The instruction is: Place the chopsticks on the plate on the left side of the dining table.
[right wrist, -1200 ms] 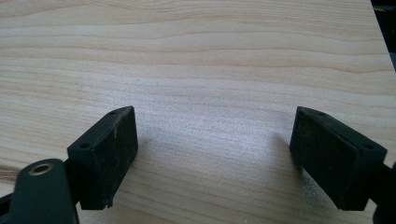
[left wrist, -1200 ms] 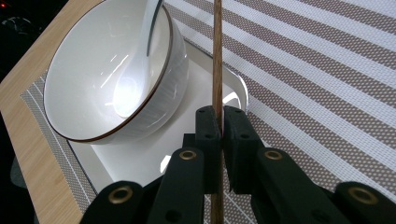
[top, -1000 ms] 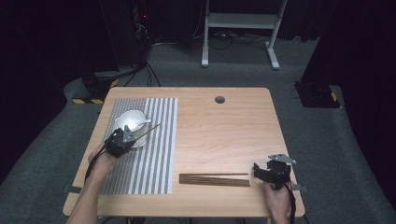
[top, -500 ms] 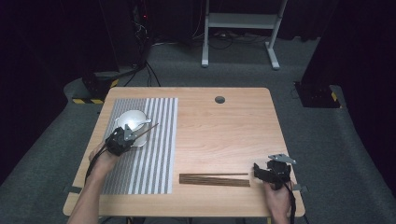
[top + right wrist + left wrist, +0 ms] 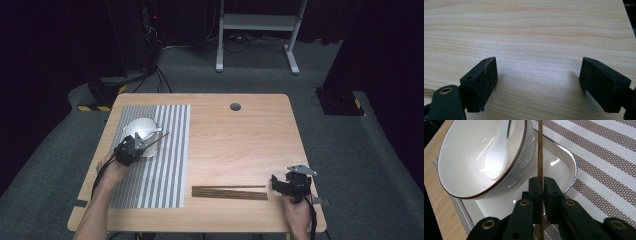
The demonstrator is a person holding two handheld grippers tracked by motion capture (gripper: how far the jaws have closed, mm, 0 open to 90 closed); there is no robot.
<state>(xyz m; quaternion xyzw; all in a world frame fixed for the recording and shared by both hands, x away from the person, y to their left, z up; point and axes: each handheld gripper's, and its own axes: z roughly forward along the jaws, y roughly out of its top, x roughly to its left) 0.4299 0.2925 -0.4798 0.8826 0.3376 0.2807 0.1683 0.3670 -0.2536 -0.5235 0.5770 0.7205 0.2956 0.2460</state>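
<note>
A white bowl (image 5: 141, 129) with a brown rim stands on a white plate (image 5: 560, 167) on the striped placemat (image 5: 165, 165) at the table's left. A white spoon (image 5: 495, 157) lies inside the bowl (image 5: 469, 150). My left gripper (image 5: 137, 145) is beside the bowl, shut on a thin brown chopstick (image 5: 159, 138) that points right and away. In the left gripper view the chopstick (image 5: 540, 155) runs up between the closed jaws of that gripper (image 5: 540, 192). More dark chopsticks (image 5: 230, 192) lie near the front edge. My right gripper (image 5: 290, 181) is open just right of them, its pads (image 5: 480, 82) over bare wood.
The wooden table (image 5: 240, 145) has a round cable hole (image 5: 235, 106) at the back centre. Dark floor surrounds it, with a white stand (image 5: 255, 35) and cables behind. Bare wood spans the middle and right of the table.
</note>
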